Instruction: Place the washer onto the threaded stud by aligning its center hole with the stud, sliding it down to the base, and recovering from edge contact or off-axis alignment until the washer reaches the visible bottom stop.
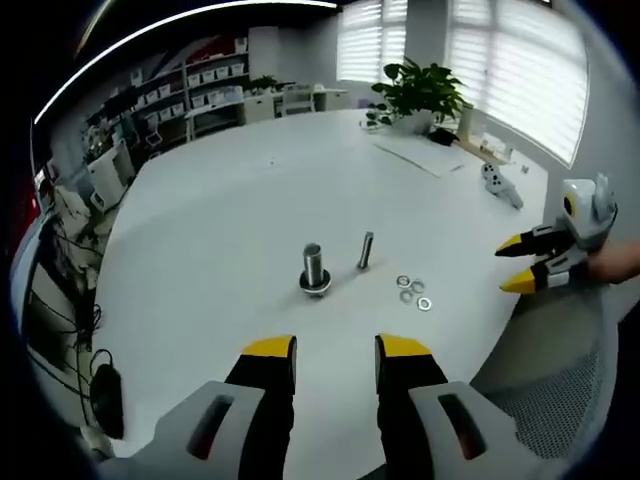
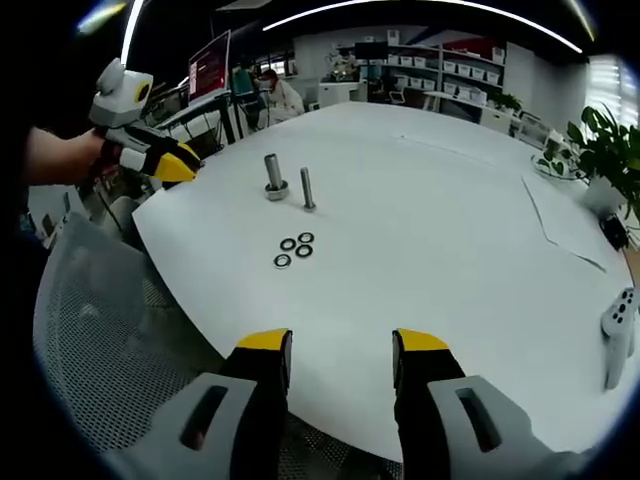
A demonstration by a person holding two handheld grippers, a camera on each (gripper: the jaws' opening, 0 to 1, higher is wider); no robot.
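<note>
Both claws released and empty: left claw [image 1: 336, 348] and right claw [image 2: 340, 342] hovering at the near edge of the white table [image 1: 230, 200]. Four washers [image 1: 413, 292] lying loose in a cluster, near the upright stud [image 1: 365, 250] and beside a thicker bolt [image 1: 314, 270].

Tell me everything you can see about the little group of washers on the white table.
The washers are small flat metal rings, silvery with dark centre holes, lying loose and flat on the white table. The right gripper view shows three clearly, close together in a tight cluster; the left gripper view hints at a fourth, too small to confirm. They lie apart from the thin stud and the thicker stud with a base, on the side toward the table edge. Neither tool touches them.
</note>
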